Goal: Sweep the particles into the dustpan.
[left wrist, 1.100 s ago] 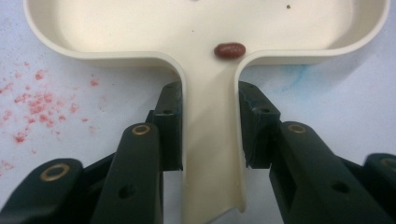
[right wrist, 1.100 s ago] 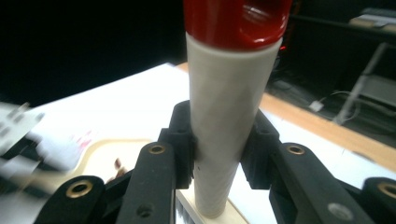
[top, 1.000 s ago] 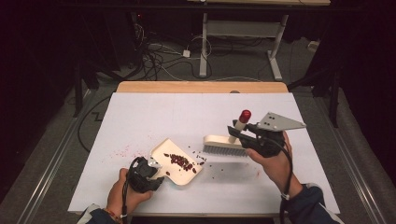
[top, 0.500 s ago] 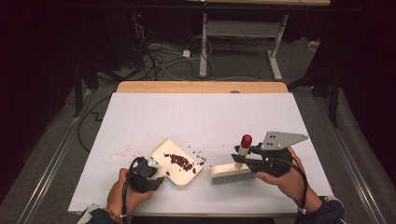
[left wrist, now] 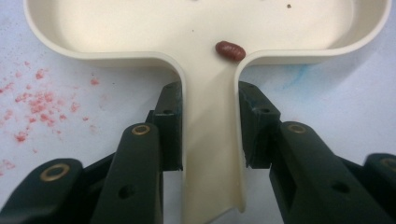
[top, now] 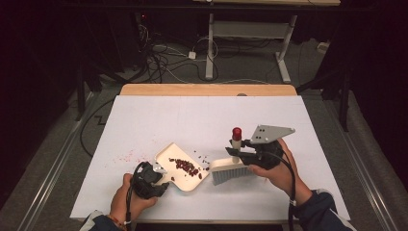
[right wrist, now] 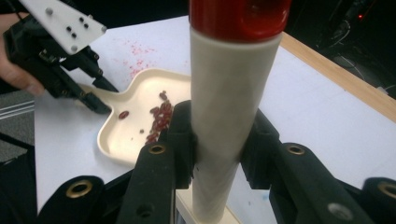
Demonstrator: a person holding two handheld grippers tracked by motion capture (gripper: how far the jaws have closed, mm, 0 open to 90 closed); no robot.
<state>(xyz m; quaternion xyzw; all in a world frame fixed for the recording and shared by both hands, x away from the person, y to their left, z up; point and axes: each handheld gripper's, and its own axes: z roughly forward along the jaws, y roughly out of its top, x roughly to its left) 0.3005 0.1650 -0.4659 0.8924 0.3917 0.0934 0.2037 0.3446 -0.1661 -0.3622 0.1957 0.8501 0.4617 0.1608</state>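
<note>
Dustpan (top: 182, 168), cream plastic, lies flat on the white tabletop (top: 202, 115) near the front edge, a little left of the middle. Its short handle points toward the front left corner, and its open mouth faces the brush. The left gripper (left wrist: 208, 126) clamps that handle: in the left gripper view both black jaws press against the handle's two sides, just behind the spot where the handle widens into the pan. One dark red bean (left wrist: 230, 50) sits at the neck of the pan in that view. In the high view a loose heap of dark red beans (top: 185, 166) lies inside the pan, with a few stray beans (top: 203, 155) on the tabletop just beyond its rim. Faint red specks (top: 126, 156) mark the tabletop to the left of the pan.

Beside the pan's mouth, toward the right edge, a small brush (top: 231, 171) stands with its pale bristles on the tabletop, just short of the pan. Its cream handle rises upright and ends in a red cap (top: 236, 133). The right gripper (right wrist: 219, 140) grips this handle; in the right gripper view its jaws are closed tight on either side of the cream shaft, below the red cap. A grey three-cornered plate (top: 269, 133) tops the right gripper. The person's hands and dark sleeves come in over the front edge.
</note>
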